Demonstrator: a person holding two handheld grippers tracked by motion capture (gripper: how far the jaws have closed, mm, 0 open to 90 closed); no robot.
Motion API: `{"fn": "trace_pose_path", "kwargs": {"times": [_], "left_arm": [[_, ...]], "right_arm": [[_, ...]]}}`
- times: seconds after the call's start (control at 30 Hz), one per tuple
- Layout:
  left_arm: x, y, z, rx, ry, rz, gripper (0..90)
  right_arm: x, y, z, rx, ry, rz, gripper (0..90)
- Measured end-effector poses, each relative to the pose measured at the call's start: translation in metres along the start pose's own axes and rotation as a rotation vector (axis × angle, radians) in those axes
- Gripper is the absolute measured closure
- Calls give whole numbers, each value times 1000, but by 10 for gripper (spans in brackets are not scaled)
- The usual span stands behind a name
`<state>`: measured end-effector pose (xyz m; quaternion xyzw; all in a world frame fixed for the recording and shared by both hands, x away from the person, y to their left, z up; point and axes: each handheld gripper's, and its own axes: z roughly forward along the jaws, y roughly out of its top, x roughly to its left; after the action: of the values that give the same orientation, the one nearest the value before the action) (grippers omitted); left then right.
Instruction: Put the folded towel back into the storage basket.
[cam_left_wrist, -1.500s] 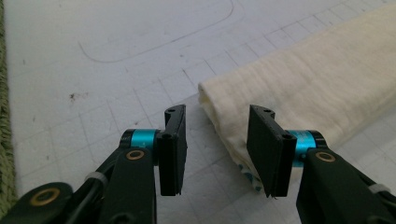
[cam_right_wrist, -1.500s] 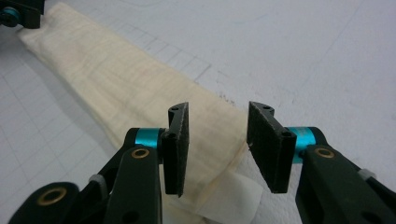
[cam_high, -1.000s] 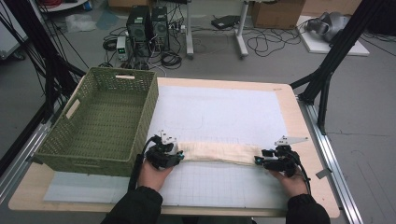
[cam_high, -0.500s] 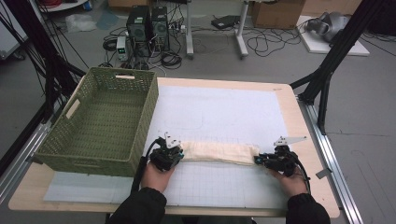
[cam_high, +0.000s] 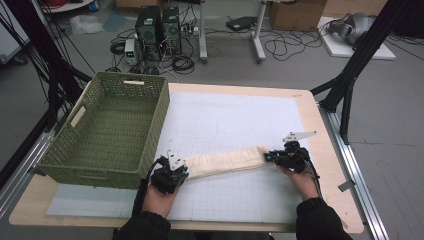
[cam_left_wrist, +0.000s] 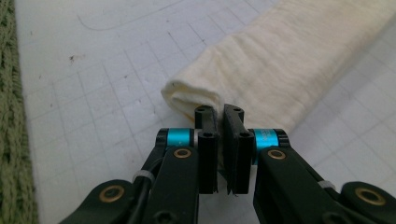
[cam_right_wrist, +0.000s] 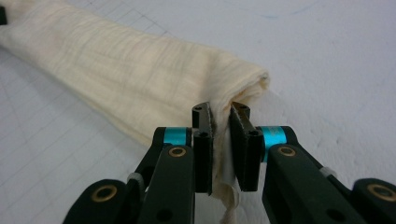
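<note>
A long, folded cream cloth (cam_high: 225, 161) lies slanted on the white grid mat (cam_high: 240, 197) near the table's front. My left gripper (cam_high: 181, 171) holds its left end and my right gripper (cam_high: 268, 157) holds its right end, which is farther up the table. In the left gripper view the jaws (cam_left_wrist: 219, 116) have just been closing and now pinch the folded end of the cloth (cam_left_wrist: 280, 65). In the right gripper view the jaws (cam_right_wrist: 220, 116) have just been closing too, with a fold of the cloth (cam_right_wrist: 116, 70) squeezed between the pads.
A large green woven basket (cam_high: 161, 117) stands empty on the table's left side, close to my left hand; its wall shows at the left edge (cam_left_wrist: 9, 140) of the left gripper view. Bare wooden table (cam_high: 327, 165) borders the mat on the right.
Both grippers closed on the cloth's ends. The right end moved away up the table and the left end came nearer, so the cloth now lies slanted instead of level.
</note>
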<state>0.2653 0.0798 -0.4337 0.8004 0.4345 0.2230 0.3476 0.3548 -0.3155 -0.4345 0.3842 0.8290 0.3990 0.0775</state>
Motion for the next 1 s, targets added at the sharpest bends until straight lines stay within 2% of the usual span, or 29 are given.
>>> {"fn": "trace_pose_path", "kwargs": {"times": [0.1, 0.17, 0.2, 0.27, 0.3, 0.33, 0.4, 0.47, 0.6, 0.67, 0.73, 0.77, 0.87, 0.9, 0.97, 1.0], "left_arm": [[4, -2, 1, 1, -11, -17, 819], [6, -1, -2, -27, -14, -28, 707], [6, 1, -4, -38, -14, -28, 687], [8, 4, -8, -60, -9, -24, 607], [9, 6, -10, -66, -12, -24, 599], [11, 9, -11, -73, -18, -24, 582], [12, 11, -13, -89, -28, -20, 553], [13, 14, -13, -97, -53, -13, 539], [12, 23, -7, -111, -106, 26, 543], [9, 32, 1, -105, -161, 72, 541], [6, 41, 8, -93, -195, 114, 541], [4, 48, 13, -90, -233, 124, 538], [0, 62, 22, -93, -292, 178, 514], [-4, 67, 27, -94, -324, 193, 501], [-12, 74, 34, -97, -343, 241, 500], [-15, 78, 38, -89, -369, 250, 499]], "right_arm": [[0, -1, 11, 29, -2, 9, 736], [-2, -1, 10, 4, 4, 41, 646], [-2, -2, 8, -3, 0, 43, 627], [-2, -2, 1, -32, 7, 54, 595], [-2, -2, -2, -45, 8, 63, 593], [-1, -2, -4, -48, 14, 62, 592], [2, -2, -4, -28, -6, 58, 568], [0, -3, -3, -32, -4, 73, 559], [0, -4, -1, -18, -7, 72, 589], [1, -4, 0, -6, -8, 52, 622], [2, -4, 0, -6, -8, 54, 682], [2, -5, 1, -9, -6, 49, 703], [2, -6, 1, -11, 1, 58, 729], [2, -7, 1, -11, 2, 56, 733], [2, -7, 1, -10, 4, 57, 752], [2, -7, 1, -12, 3, 55, 763]]}}
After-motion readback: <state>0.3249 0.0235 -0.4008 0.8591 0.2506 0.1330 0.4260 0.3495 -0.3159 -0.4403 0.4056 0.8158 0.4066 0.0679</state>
